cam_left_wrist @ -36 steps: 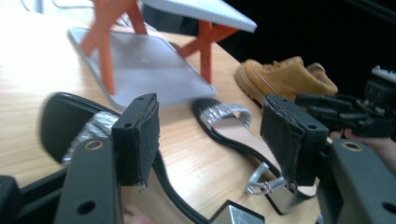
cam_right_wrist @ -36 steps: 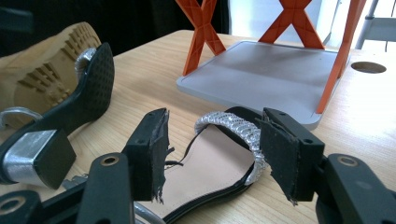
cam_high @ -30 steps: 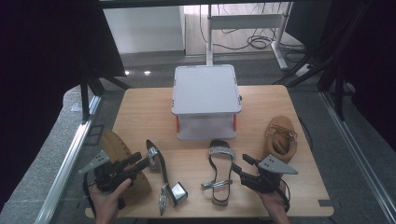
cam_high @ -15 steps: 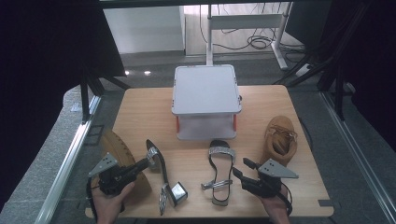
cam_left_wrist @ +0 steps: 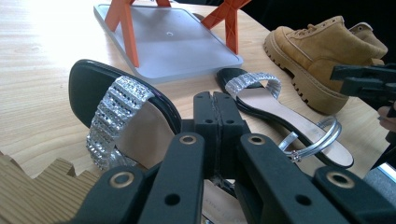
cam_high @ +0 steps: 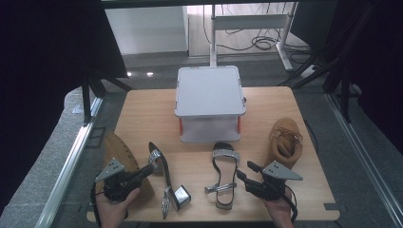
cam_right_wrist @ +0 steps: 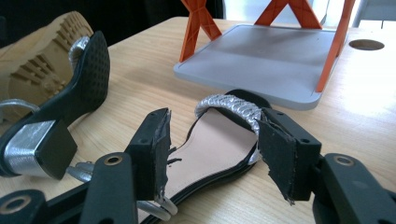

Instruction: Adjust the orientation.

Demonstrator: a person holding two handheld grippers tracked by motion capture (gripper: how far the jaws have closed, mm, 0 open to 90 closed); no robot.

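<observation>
At seven o'clock, the left gripper [cam_high: 148, 170] is clamped shut, seemingly empty, beside the tipped sandal [cam_high: 164, 183]. Right gripper [cam_high: 243, 175] gapes around the flat sandal [cam_high: 223, 178]; neither shoe is on the rack [cam_high: 209, 90] yet.

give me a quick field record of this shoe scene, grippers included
surface: wooden table
rack: grey two-tier shelf with orange legs, at the back centre
left hand-held gripper: jaws just closed, now shut, beside the tipped sandal; no grip visible
right hand-held gripper: open, jaws either side of the flat sandal, not pressing it
tipped sandal: on its side, silver block heel toward the person
flat sandal: sole down, silver strap
tan boot: upright at the right
second tan boot: sole showing, under the left gripper
</observation>
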